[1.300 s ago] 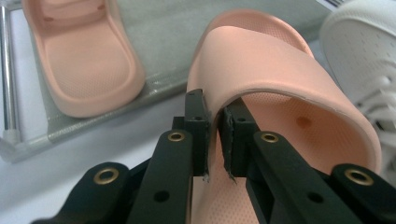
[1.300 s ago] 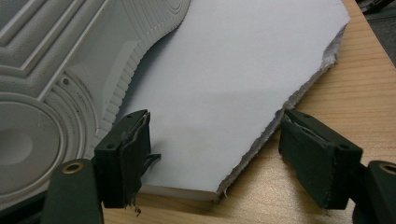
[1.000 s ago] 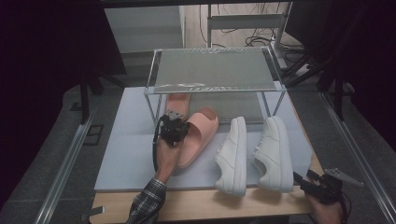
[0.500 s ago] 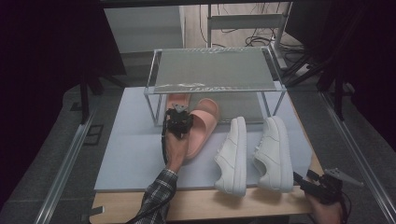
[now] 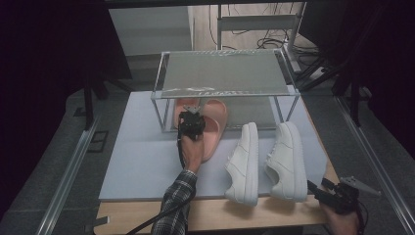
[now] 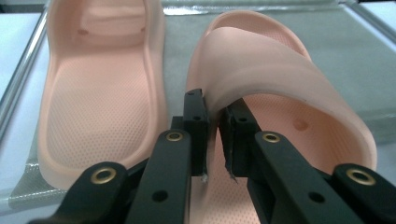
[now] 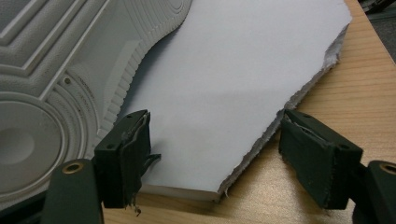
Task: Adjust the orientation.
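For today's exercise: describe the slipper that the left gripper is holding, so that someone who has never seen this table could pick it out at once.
Start at the metal-framed rack at the far end of the grey mat. Two peach slippers lie at its lower level; the held slipper is the one nearer the white sneakers. The left gripper pinches its strap, and its heel sticks out toward the person, while the other slipper lies free beside it.

Low rack (image 5: 222, 73) spans the mat's far side; its shelf caps headroom, and its front posts frame the only way in. 2 pink slides (image 5: 213, 125) fill the left half of that bay. 2 white sneakers (image 5: 266, 159) block the mat's right half. Bare mat (image 5: 142, 156) left of the slides is open.
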Available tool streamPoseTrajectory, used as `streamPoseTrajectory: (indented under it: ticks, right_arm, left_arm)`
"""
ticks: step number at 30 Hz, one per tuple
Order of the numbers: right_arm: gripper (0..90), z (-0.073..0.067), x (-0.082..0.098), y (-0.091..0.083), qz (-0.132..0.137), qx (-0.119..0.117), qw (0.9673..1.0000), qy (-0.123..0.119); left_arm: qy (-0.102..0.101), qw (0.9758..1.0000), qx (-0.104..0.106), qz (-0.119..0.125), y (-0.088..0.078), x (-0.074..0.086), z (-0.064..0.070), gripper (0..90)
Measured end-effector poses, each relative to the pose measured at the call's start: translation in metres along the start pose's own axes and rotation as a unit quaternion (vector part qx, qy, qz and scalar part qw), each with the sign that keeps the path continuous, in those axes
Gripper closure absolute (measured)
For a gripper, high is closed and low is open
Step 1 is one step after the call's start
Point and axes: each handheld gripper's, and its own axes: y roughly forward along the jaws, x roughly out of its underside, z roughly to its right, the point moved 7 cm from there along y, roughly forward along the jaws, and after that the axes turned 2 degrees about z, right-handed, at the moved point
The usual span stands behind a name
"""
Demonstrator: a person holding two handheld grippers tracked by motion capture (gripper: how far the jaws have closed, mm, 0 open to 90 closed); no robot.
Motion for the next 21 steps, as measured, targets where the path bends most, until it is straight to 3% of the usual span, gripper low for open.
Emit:
streamPoseTrajectory:
  ticks: [3,5,10,12,15,21]
  right_arm:
    - [25.4,0.0,0.0,0.0,0.0,0.0,1.0,0.0]
    - [25.4,0.0,0.0,0.0,0.0,0.0,1.0,0.0]
    - [25.4,0.0,0.0,0.0,0.001,0.0,1.0,0.0]
    - [25.3,0.0,0.0,0.0,0.0,0.0,1.0,-0.001]
    - [25.3,0.0,0.0,0.0,0.001,0.0,1.0,0.0]
    - [25.4,0.0,0.0,0.0,0.001,0.0,1.0,0.0]
  left_arm:
    - [-0.002,1.0,0.007,-0.001,0.0,0.002,-0.002,77.6]
    - [0.007,0.9999,0.01,-0.002,-0.003,0.002,-0.002,73.9]
    - [0.019,0.999,0.041,0.002,-0.018,0.005,-0.005,70.4]
    - [0.034,0.9979,0.056,0.006,-0.025,0.007,-0.005,69.4]
    - [0.068,0.9941,0.083,0.015,-0.036,0.01,-0.003,65.2]
    - [0.089,0.9867,0.135,0.015,-0.056,0.016,0.004,72.5]
